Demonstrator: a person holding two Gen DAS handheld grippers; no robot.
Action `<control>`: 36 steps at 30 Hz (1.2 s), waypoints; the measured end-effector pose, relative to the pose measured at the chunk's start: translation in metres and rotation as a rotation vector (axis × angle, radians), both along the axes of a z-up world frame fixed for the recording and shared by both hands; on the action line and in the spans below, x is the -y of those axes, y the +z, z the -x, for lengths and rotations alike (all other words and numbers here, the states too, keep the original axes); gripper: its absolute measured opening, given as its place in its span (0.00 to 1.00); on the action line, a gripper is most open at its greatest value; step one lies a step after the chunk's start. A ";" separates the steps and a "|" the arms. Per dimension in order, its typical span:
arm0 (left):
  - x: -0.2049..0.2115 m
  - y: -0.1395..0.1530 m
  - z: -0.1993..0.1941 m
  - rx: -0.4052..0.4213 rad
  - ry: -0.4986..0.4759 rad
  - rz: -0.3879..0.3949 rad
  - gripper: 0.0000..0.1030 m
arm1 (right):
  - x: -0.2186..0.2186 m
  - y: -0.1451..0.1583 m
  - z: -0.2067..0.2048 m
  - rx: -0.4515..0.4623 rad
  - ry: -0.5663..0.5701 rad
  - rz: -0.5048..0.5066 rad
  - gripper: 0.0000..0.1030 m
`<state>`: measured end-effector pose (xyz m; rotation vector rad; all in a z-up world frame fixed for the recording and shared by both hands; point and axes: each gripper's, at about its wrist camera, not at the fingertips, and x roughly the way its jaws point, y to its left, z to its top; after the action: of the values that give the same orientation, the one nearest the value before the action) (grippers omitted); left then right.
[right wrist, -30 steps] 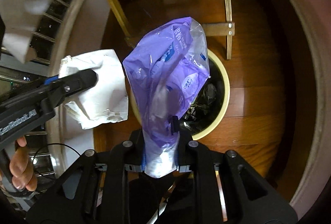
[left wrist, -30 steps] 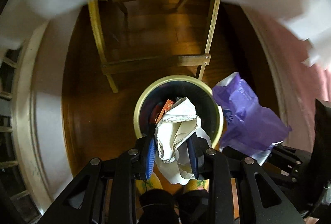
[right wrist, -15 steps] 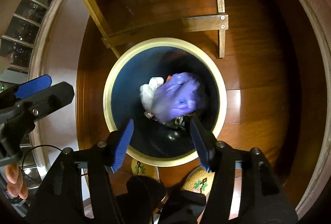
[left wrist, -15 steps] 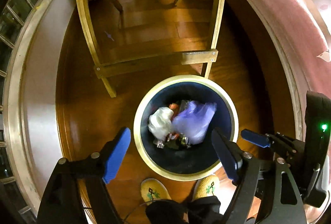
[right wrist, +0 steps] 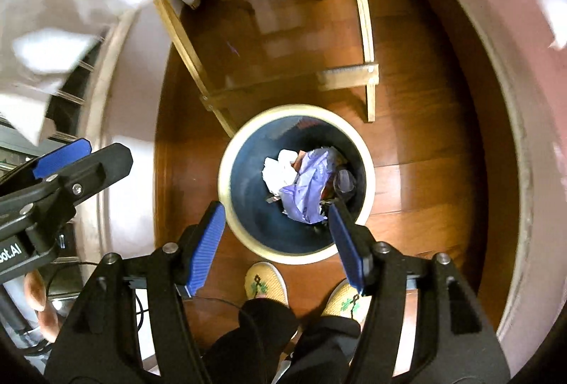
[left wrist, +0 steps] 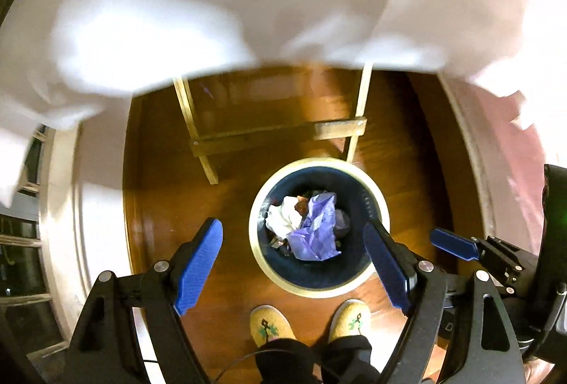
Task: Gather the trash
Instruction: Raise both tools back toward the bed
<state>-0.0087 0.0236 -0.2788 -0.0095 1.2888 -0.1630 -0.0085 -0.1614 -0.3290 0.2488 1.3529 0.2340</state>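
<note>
Hanging above the floor, the left gripper (left wrist: 293, 231) has its blue fingers spread wide with nothing between them. Below it stands the round trash bin (left wrist: 376, 203) with its pale rim, on the wooden floor (left wrist: 159, 189). Inside lie the crumpled white paper (left wrist: 283, 217) and the purple plastic bag (left wrist: 317, 228), touching each other. The right gripper (right wrist: 276, 212) points down at the same bin, its fingers opening and empty. Yellow slippers (right wrist: 264, 284) stand just beside the bin.
</note>
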 end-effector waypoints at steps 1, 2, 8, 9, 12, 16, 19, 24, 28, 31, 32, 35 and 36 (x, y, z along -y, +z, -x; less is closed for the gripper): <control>-0.002 0.011 0.001 0.004 -0.002 0.003 0.81 | 0.000 0.014 0.002 0.007 -0.003 -0.002 0.57; -0.003 0.026 0.002 0.010 -0.005 0.007 0.81 | 0.000 0.030 0.004 0.017 -0.007 -0.005 0.57; -0.002 0.119 0.011 0.060 -0.044 0.014 0.81 | 0.003 0.131 0.015 0.109 -0.027 -0.020 0.57; -0.002 0.133 0.012 0.074 -0.048 0.011 0.81 | 0.003 0.146 0.016 0.125 -0.031 -0.022 0.58; -0.003 0.184 0.017 0.125 -0.064 0.000 0.80 | 0.006 0.201 0.022 0.172 -0.059 -0.032 0.58; -0.003 0.250 0.023 0.209 -0.113 -0.019 0.80 | 0.007 0.262 0.029 0.232 -0.078 -0.035 0.59; -0.006 0.292 0.025 0.249 -0.130 -0.001 0.80 | 0.005 0.311 0.035 0.293 -0.078 -0.024 0.60; -0.011 0.349 0.023 0.312 -0.143 0.031 0.80 | 0.006 0.378 0.043 0.383 -0.106 -0.002 0.61; -0.010 0.381 0.019 0.359 -0.164 0.053 0.80 | 0.008 0.418 0.043 0.444 -0.134 0.021 0.61; -0.009 0.401 0.010 0.393 -0.170 0.067 0.80 | 0.013 0.440 0.039 0.482 -0.145 0.051 0.61; -0.008 0.406 0.007 0.401 -0.170 0.073 0.80 | 0.015 0.447 0.037 0.493 -0.146 0.064 0.61; -0.006 0.424 -0.004 0.425 -0.178 0.090 0.80 | 0.017 0.464 0.025 0.514 -0.145 0.098 0.61; -0.005 0.427 -0.007 0.431 -0.180 0.094 0.80 | 0.020 0.467 0.020 0.515 -0.146 0.103 0.61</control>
<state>-0.0013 0.0285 0.1483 0.0589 0.8501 -0.3595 -0.0285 -0.1809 0.1378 0.1838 0.8296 0.0945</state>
